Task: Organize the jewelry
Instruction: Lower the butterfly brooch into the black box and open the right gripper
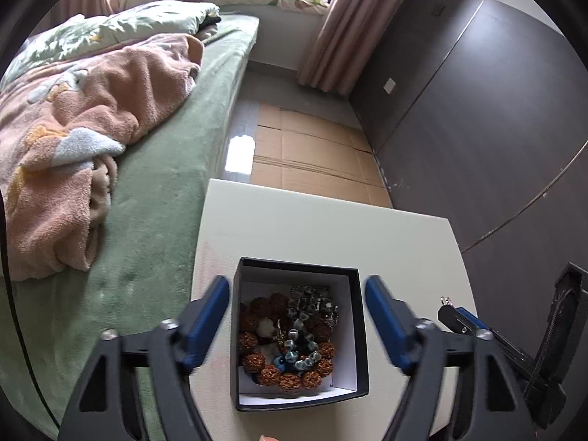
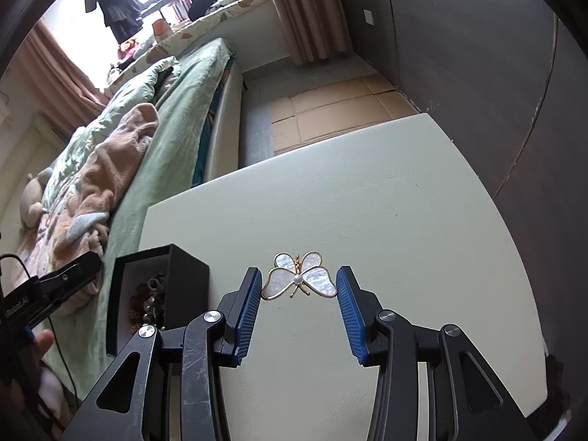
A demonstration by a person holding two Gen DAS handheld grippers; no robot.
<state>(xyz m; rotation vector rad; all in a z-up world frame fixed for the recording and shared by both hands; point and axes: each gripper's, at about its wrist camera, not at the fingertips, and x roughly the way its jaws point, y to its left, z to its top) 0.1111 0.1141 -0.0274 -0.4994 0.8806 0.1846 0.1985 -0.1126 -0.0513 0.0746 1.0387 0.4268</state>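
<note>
A black jewelry box (image 1: 298, 334) with a white inside stands open on the white table (image 1: 323, 228). It holds a brown bead bracelet (image 1: 290, 364), blue-grey beads and a dark metal piece. My left gripper (image 1: 297, 290) is open, with one blue finger on each side of the box, above it. In the right wrist view a butterfly brooch (image 2: 299, 276), pearly white with a gold rim, lies flat on the table (image 2: 367, 202). My right gripper (image 2: 298, 275) is open with the brooch between its fingertips; no contact shows. The box (image 2: 161, 290) stands to its left.
A bed (image 1: 165, 191) with green sheet and a pink blanket (image 1: 73, 139) runs along the table's left side. Dark cabinet doors (image 1: 496, 110) stand to the right. Cardboard sheets (image 1: 312, 154) cover the floor beyond the table. The other gripper (image 1: 507, 349) shows at the right.
</note>
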